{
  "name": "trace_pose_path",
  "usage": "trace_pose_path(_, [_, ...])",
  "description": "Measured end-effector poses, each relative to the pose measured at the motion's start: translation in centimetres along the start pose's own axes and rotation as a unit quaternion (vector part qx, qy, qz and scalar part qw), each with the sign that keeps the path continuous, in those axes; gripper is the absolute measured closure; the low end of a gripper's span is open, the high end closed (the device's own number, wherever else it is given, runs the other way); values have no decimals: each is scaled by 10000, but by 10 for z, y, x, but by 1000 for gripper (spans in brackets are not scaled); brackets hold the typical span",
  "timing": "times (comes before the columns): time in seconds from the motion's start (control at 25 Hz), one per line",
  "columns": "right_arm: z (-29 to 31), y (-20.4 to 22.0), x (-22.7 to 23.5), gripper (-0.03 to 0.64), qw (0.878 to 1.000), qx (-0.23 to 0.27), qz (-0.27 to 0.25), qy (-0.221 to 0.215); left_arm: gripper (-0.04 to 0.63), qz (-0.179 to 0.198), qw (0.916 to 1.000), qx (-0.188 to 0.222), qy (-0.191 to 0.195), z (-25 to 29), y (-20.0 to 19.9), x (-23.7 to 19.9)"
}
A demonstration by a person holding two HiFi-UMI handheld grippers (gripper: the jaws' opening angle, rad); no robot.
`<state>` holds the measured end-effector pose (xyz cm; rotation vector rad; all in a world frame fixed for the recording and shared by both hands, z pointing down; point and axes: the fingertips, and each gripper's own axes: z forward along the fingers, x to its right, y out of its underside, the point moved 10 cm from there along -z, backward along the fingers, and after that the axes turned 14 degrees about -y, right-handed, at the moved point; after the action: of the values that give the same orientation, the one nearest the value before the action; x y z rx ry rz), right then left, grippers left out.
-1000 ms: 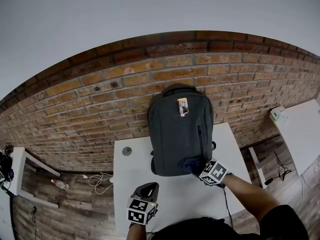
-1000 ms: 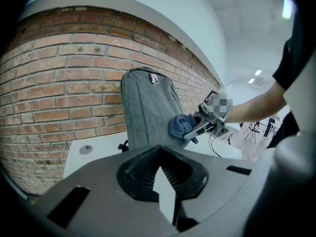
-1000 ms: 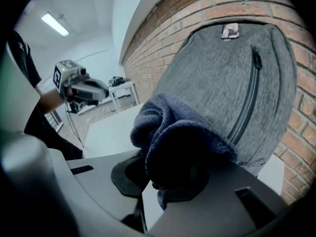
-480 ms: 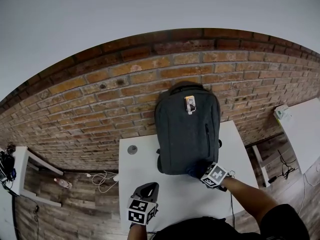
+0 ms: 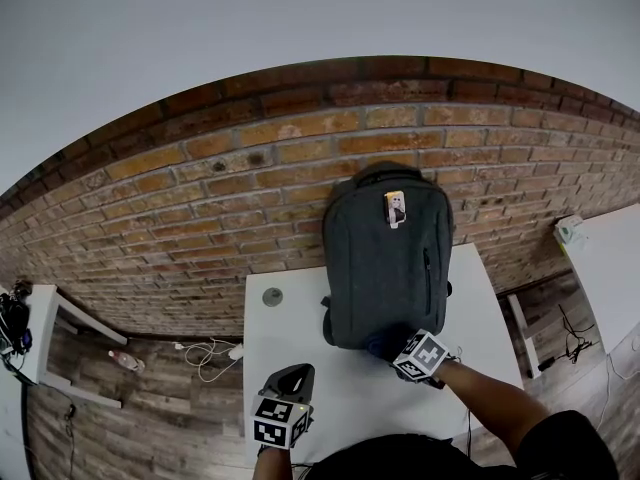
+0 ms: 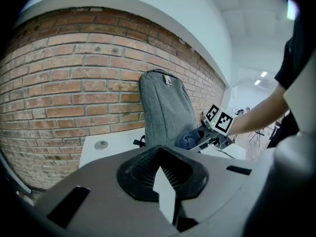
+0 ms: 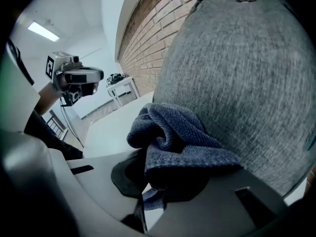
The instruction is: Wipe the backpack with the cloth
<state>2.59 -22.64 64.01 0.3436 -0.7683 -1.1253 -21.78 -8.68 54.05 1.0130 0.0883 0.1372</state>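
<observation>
Wiping is in hand low on the backpack. The right tool is clamped on a bunched blue looped-pile cloth and presses it to the foot of the front panel, a rounded, heathered grey weave standing upright on the white desk against the brick wall. The next move likely calls for drawing the cloth up or across with even pressure, without tipping the pack, while the left tool hangs well apart, jaws closed on nothing.
</observation>
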Motion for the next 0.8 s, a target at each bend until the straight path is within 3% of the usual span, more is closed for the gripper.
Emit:
trace_pose_path(0.56, [-31,-46,-8,569,9956,897,-190,206,614,-186,9997,139,-47,2,3,3])
trace_pose_path(0.8, [-61,-80,2,569,9878,1531,109,262,614,-228,9996,137,-52,0,4,7])
